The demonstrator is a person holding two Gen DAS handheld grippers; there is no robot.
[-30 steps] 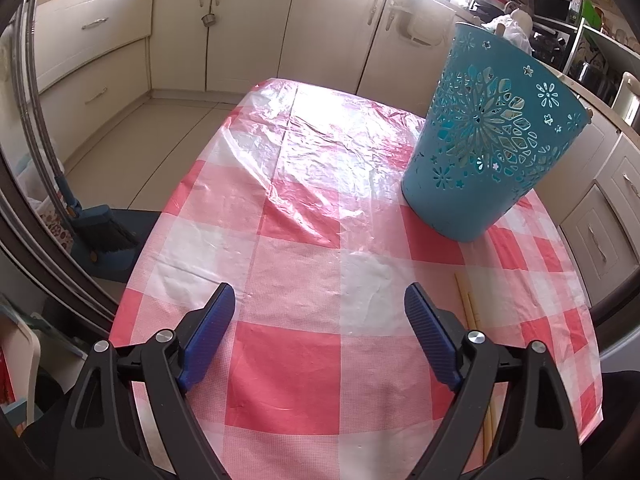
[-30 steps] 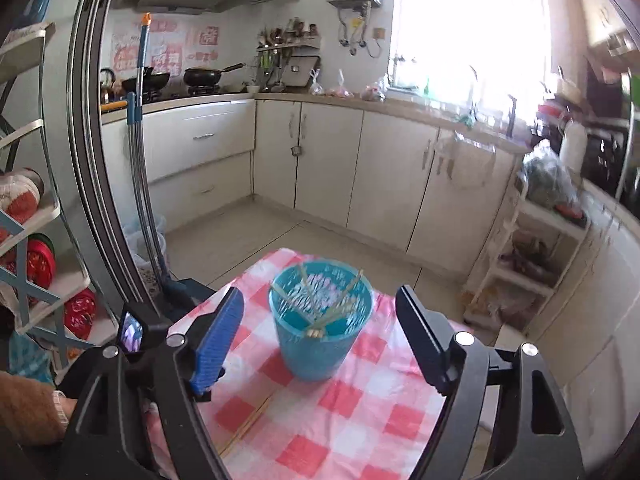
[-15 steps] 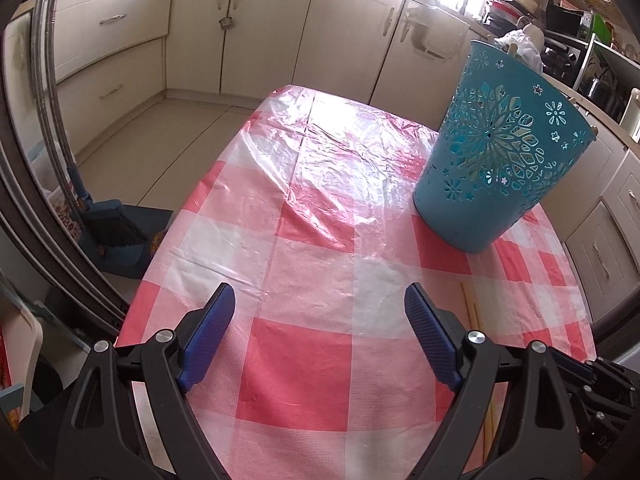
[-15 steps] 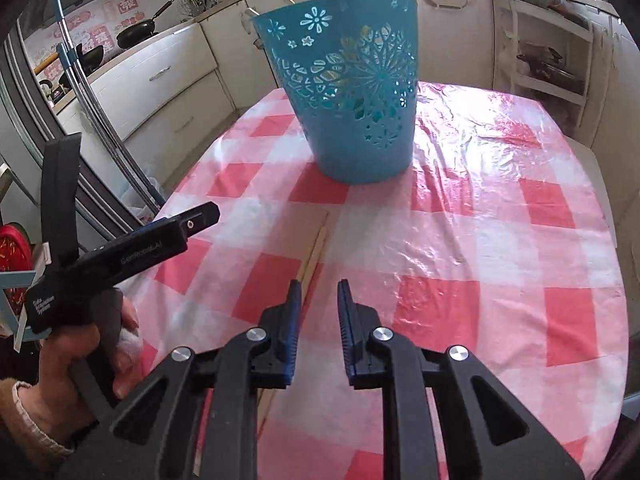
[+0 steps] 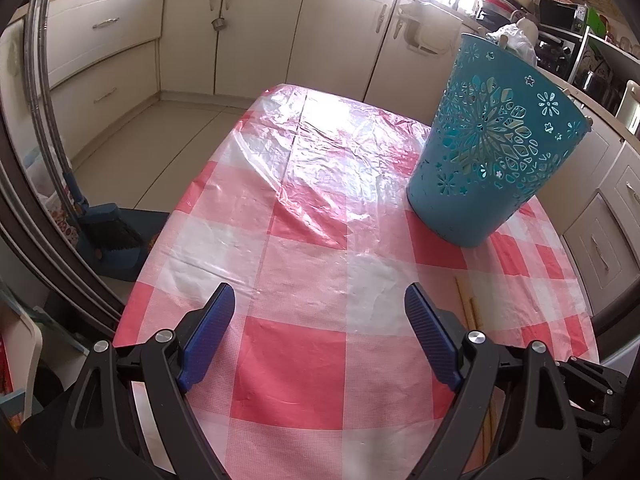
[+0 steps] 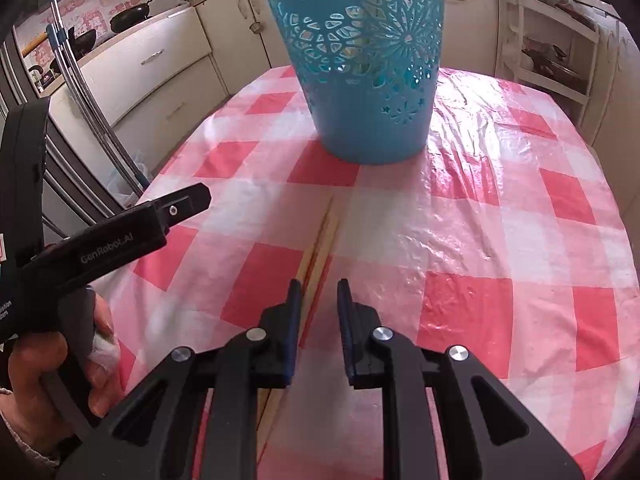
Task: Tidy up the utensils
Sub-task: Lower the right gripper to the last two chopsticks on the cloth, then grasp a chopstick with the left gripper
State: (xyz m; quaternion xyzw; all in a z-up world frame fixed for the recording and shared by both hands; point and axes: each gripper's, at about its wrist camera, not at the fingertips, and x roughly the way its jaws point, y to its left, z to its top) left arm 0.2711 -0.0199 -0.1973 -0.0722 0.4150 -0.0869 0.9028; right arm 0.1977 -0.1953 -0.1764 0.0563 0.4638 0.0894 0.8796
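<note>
My left gripper hangs over the near end of a table draped in glossy, crinkled red-and-white checked plastic, its ribbed blue pads set wide apart with nothing but cloth between them. From the right-hand camera the same tool shows as a matte black handle in my left hand, off the near-left side of the teal basket.

That basket, a tapered round plastic bin pierced with flower and star cut-outs, stands upright on the cloth, at the far right of the left gripper's view. Thin pale sticks show through its holes and above its rim.

Just in front of the basket lies a pair of slim, straight, pale wooden chopsticks, side by side, their tips pointing at the basket's base but stopping short of it; in the left view only a short length clears my right finger.

My right gripper sits low over the near half of that pair. Its jaws have just been closing and now stand narrowly apart, flat dark pads parallel, with the chopsticks running in beside the left pad; I cannot tell whether either pad presses on them.
</note>
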